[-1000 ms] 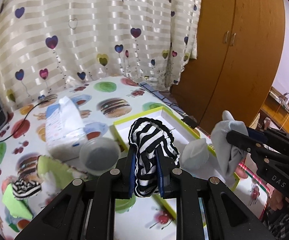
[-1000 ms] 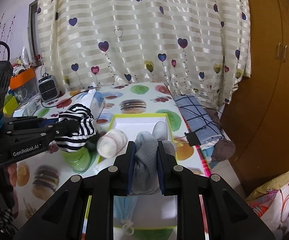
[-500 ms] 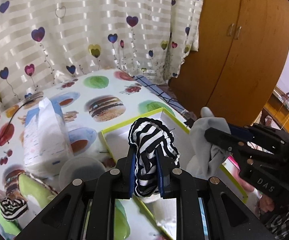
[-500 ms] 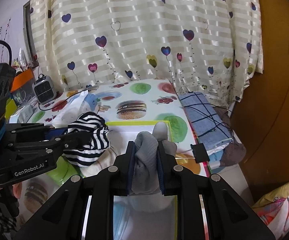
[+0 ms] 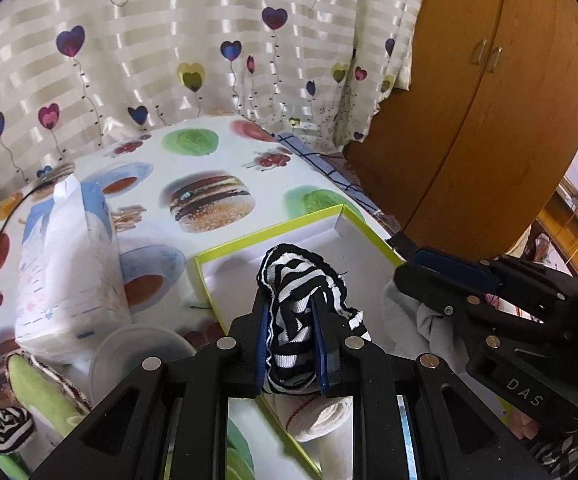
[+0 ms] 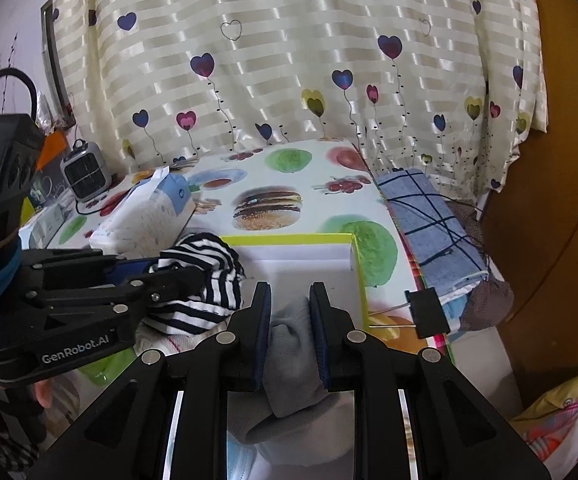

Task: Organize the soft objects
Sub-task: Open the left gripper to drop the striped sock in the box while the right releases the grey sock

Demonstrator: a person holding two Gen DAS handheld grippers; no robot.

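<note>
We had the left tool (image 5: pixel 291 334) clamped on the striped sock (image 5: pixel 301 300) and the right tool (image 6: pixel 289 330) on the grey sock (image 6: pixel 289 344), both over the box (image 6: pixel 359 276); we figured lowering before letting go was best.

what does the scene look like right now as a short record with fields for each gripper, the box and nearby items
left gripper: shut on a black-and-white striped sock
right gripper: shut on a grey sock
box: white shallow box with yellow-green rim, both socks over it
already in box: rolled cream sock
beside box: white tissue pack, clear plastic cup
</note>
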